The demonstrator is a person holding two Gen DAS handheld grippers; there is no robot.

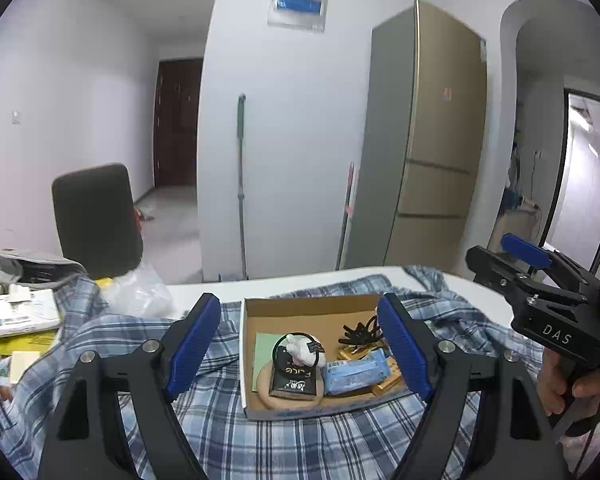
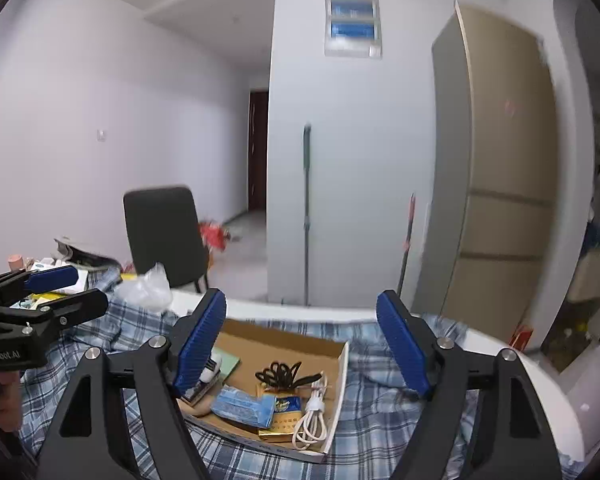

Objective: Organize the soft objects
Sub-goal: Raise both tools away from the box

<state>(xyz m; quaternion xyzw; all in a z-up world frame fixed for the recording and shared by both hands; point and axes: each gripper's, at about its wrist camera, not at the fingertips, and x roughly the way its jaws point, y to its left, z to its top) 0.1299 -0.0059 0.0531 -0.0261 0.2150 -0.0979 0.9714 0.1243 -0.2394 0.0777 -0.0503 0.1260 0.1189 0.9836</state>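
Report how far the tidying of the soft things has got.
Done: small items sit in the cardboard box. In hand: nothing; the left claw and right claw are both open and empty above the table. Left: the plaid shirt lies spread and rumpled under the box, unfolded.

Your left gripper (image 1: 300, 348) hangs with its blue pads spread wide, nothing between them; beyond it a shallow cardboard box (image 1: 312, 312) sits on the blue plaid shirt (image 1: 260, 440) spread over the white bench (image 1: 340, 276); in the box you see a black packet (image 1: 294, 380), a white plush (image 1: 300, 350), a blue pouch (image 1: 356, 374) and black hair ties (image 1: 360, 334); your right gripper (image 1: 512, 262) floats at the right edge, jaws apart, gripped by a hand (image 1: 568, 380); a dark chair (image 1: 96, 220) stands behind the bench on the left.
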